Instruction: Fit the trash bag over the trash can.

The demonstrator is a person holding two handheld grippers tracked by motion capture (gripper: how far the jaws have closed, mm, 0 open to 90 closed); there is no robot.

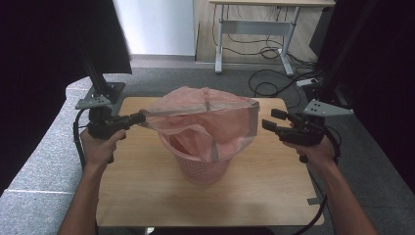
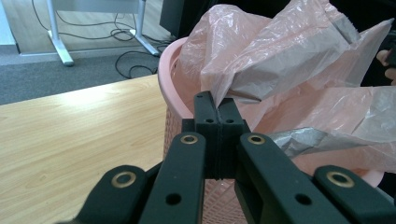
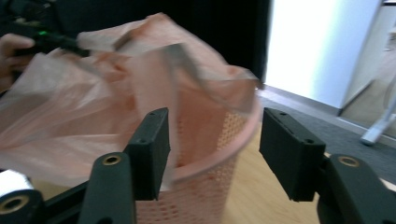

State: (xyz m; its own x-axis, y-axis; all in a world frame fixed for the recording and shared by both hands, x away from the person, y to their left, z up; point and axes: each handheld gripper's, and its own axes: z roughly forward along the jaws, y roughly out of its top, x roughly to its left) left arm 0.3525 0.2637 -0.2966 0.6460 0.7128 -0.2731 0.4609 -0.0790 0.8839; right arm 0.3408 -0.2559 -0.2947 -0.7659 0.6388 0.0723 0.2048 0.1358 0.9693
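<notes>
One pink plastic bag (image 1: 205,115) sits with its lower part inside one pink perforated basket (image 1: 203,166) at the middle of the wooden table (image 1: 147,191), its mouth spread wide above the rim. The left gripper (image 1: 139,118) is clamped on the bag's edge, which runs off just ahead of its tips toward the basket; in the left gripper view the two jaws meet with a pinch of film (image 2: 243,88) between them. The right gripper (image 1: 274,120) stands with its jaws apart and nothing between them, just clear of the bag's far side, and the basket lies directly ahead of it in its own view (image 3: 210,182).

The bag looks very light, thin and limp (it billows and creases wherever it is not pulled taut), so it will probably slip and tear if tugged hard. The grey band along its hem (image 2: 285,65) seems the best place to grasp, since the doubled film there should be stronger. The basket looks stiff but light and could tip if the bag is pulled sideways.
</notes>
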